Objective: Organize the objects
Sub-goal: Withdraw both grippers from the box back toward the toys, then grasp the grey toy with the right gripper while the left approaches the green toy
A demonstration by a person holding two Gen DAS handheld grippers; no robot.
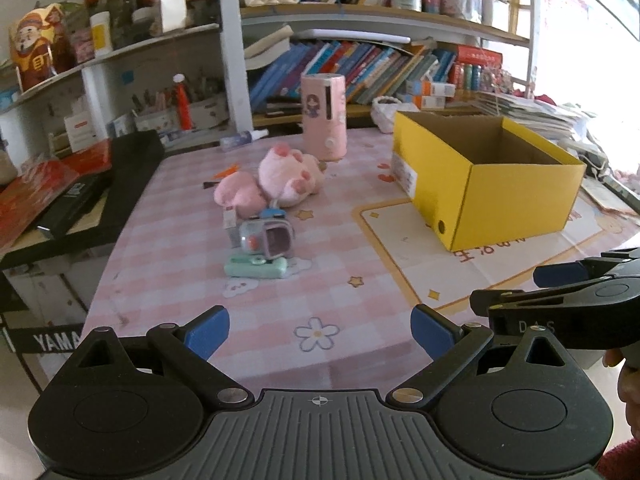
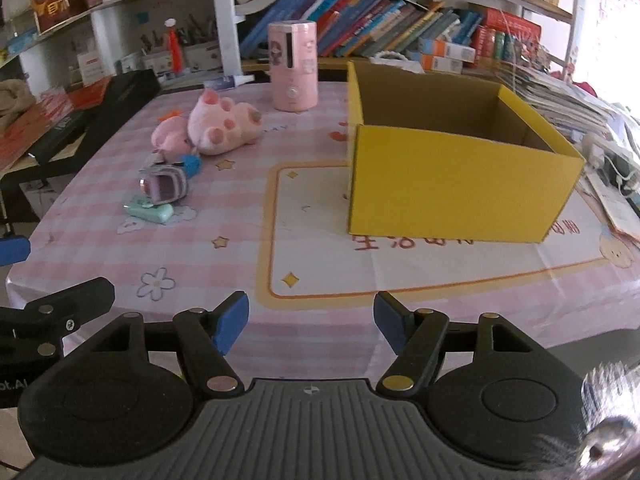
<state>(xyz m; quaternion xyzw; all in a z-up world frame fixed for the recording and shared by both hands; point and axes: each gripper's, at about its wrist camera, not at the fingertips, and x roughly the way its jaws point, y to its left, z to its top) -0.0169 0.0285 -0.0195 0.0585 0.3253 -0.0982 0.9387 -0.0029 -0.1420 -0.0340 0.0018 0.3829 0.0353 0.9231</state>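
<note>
Left tool (image 1: 320,334): blue-tipped fingers spread wide, nothing between them, hovering over the near edge of the surface (image 1: 360,312). Right tool (image 2: 311,322): also spread wide, holding nothing, low over the near edge; its side shows at the right of the left view.

Surface covered by a pink checked cloth with a cream panel. Yellow box (image 2: 452,184) sits open-topped on the right, over the far part of the cream panel; what its inside holds cannot be told from here.

Left of the box, well apart from it, a loose cluster:
- pink plush slippers (image 1: 280,182), two, touching each other, soles partly up
- small grey-purple toy (image 1: 270,238) just in front of the slippers, a blue piece behind it
- mint green case (image 1: 256,269) lying flat, touching the toy's near side

Pink cylinder (image 1: 324,116) stands upright at the far side, behind the slippers. Small white bottle (image 1: 244,140) lies on its side to its left. Bookshelves (image 1: 360,64) behind, crowded.
</note>
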